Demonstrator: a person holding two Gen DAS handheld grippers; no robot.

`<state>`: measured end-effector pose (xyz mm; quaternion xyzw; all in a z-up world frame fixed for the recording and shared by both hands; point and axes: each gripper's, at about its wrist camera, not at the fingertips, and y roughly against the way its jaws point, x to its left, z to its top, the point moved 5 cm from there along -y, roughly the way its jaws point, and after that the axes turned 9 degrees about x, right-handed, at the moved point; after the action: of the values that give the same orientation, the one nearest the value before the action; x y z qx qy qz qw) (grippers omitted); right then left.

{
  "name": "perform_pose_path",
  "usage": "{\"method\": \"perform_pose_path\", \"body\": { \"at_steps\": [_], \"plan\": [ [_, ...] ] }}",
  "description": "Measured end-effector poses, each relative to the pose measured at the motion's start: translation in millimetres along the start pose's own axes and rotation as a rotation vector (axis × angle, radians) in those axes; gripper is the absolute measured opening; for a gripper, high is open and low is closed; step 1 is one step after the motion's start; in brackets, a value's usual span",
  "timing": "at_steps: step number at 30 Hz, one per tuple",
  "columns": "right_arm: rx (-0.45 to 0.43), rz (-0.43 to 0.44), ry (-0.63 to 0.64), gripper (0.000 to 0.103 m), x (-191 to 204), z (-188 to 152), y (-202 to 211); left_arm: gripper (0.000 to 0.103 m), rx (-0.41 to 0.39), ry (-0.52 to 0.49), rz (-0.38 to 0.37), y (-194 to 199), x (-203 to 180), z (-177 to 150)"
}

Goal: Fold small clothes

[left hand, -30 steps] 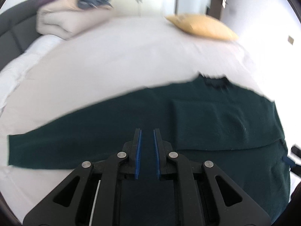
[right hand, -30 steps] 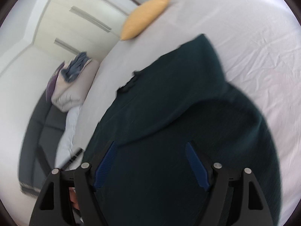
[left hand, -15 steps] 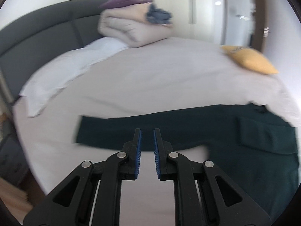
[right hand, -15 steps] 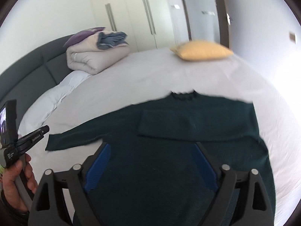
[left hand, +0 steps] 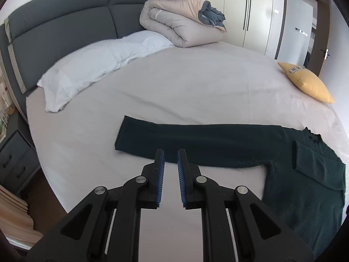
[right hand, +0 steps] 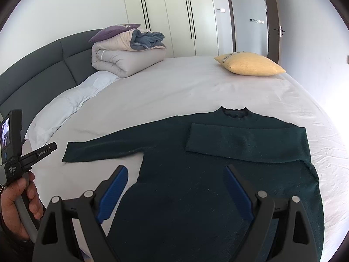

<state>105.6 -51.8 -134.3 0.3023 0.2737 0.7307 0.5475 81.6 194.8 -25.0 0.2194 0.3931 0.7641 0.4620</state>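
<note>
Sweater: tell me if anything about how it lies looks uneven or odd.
The sweater lies lopsided: one sleeve is folded across the chest, while the other sleeve stretches straight out on the bed. Nothing looks torn or bunched.

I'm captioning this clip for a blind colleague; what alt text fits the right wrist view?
A dark green sweater lies flat on a white bed, one sleeve folded across its chest, the other stretched out sideways. The open right gripper hovers above it; the left gripper shows at the edge, with a yellow pillow behind.
</note>
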Motion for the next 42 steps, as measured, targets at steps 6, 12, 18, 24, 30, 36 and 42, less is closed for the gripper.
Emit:
{"method": "perform_pose_path", "body": {
  "at_steps": [6, 12, 18, 24, 30, 36, 42],
  "plan": [
    [0.01, 0.004, -0.001, 0.091, 3.5, -3.8, -1.6, 0.012, 0.069, 0.043, -0.104, -19.5, 1.8, -4.0],
    [0.025, 0.021, -0.019, 0.091, 2.7, -8.1, -8.0, 0.012, 0.299, 0.282, -0.457, -84.2, 25.2, -19.4],
    [0.039, 0.038, -0.04, 0.091, -3.4, -10.8, -14.8, 0.012, 0.429, 0.68, -0.663, -140.0, 87.9, -41.8],
    [0.061, 0.053, -0.054, 0.091, -6.3, -13.5, -27.0, 0.012, 0.387, 0.905, -0.796, -160.8, 108.0, -45.7],
    [0.073, 0.051, -0.063, 0.091, -13.5, -13.8, -33.6, 0.012, 0.346, 1.06, -0.758, -171.1, 109.3, -66.1],
    [0.088, 0.061, -0.083, 0.091, -20.1, -16.1, -41.3, 0.013, 0.277, 1.107, -0.717, -166.5, 129.6, -71.4],
    [0.092, 0.071, -0.089, 0.091, -23.8, -18.7, -44.7, 0.085, 0.17, 1.039, -0.832, -148.7, 152.8, -49.7]
  ]
}}
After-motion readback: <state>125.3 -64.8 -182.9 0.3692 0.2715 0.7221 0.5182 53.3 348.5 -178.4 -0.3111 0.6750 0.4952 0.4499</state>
